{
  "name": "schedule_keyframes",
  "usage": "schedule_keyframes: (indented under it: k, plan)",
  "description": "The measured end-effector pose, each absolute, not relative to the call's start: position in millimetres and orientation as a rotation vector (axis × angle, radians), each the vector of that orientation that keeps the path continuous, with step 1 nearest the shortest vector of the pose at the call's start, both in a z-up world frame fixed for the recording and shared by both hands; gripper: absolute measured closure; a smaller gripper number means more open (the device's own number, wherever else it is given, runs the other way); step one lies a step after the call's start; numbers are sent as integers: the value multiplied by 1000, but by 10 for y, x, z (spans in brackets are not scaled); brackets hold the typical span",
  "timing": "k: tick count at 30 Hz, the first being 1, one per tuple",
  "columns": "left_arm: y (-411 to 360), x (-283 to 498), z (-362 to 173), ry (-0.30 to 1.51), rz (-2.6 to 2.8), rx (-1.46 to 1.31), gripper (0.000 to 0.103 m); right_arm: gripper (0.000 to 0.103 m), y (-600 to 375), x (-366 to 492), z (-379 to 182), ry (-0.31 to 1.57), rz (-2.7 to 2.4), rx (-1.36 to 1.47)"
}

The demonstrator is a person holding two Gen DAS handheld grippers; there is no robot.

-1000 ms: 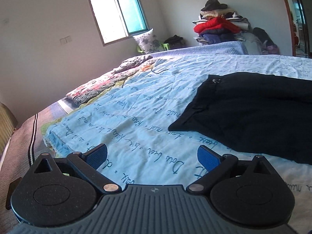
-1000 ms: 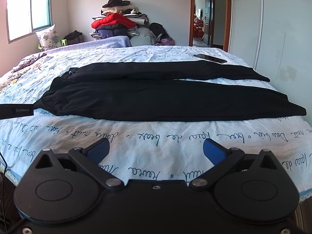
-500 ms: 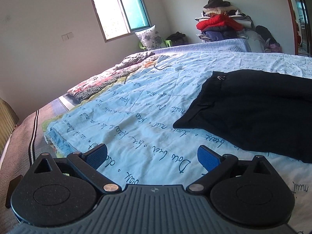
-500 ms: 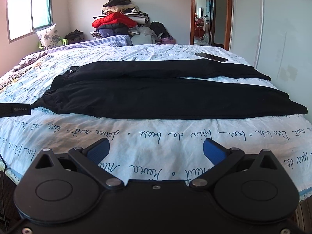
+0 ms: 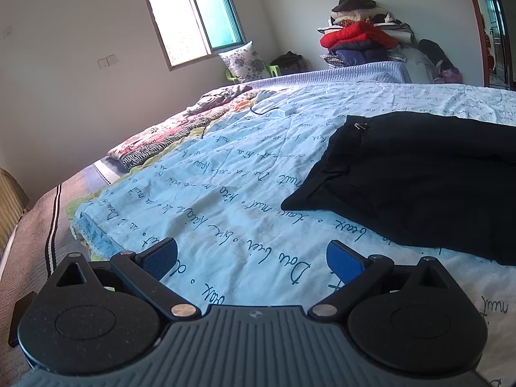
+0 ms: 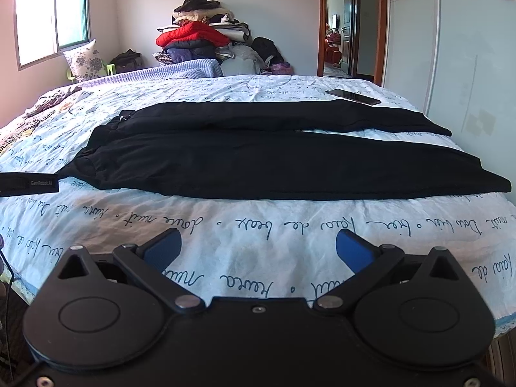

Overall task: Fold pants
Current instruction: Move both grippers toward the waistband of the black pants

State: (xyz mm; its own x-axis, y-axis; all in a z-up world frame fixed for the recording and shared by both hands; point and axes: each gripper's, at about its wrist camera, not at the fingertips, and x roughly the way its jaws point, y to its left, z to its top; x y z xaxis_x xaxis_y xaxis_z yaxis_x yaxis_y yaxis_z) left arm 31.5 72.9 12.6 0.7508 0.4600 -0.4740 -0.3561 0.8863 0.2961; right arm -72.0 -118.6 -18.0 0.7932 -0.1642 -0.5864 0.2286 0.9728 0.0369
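Note:
Black pants (image 6: 274,154) lie spread flat across the light blue bedsheet (image 6: 258,225), waistband to the left, both legs running to the right. In the left wrist view the waistband end of the pants (image 5: 403,177) lies ahead and to the right. My left gripper (image 5: 251,258) is open above bare sheet, short of the waistband corner. Over the sheet near the bed's front edge, my right gripper (image 6: 258,248) stands open and empty, in front of the nearer leg.
A black phone (image 6: 353,96) lies on the sheet beyond the far leg. A pile of clothes (image 6: 200,38) sits behind the bed. A folded floral quilt (image 5: 167,138) lies at the left edge. A wardrobe (image 6: 451,64) stands on the right.
The left wrist view has tilted and shifted slightly, so the waistband now sits a little lower and nearer. The right gripper has edged forward toward the pants. Both stay open.

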Motion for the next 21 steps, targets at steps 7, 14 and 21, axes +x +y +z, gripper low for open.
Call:
schedule_keyframes:
  k: [7, 14, 21]
  plan:
    - [736, 319, 136, 564, 445, 192, 3, 0, -1174, -725, -165, 617, -208, 107]
    - [730, 360, 150, 561, 445, 191, 2, 0, -1187, -659, -75, 604, -188, 118]
    - [733, 451, 171, 563, 447, 195, 2, 0, -1251, -477, -9, 615, -119, 176]
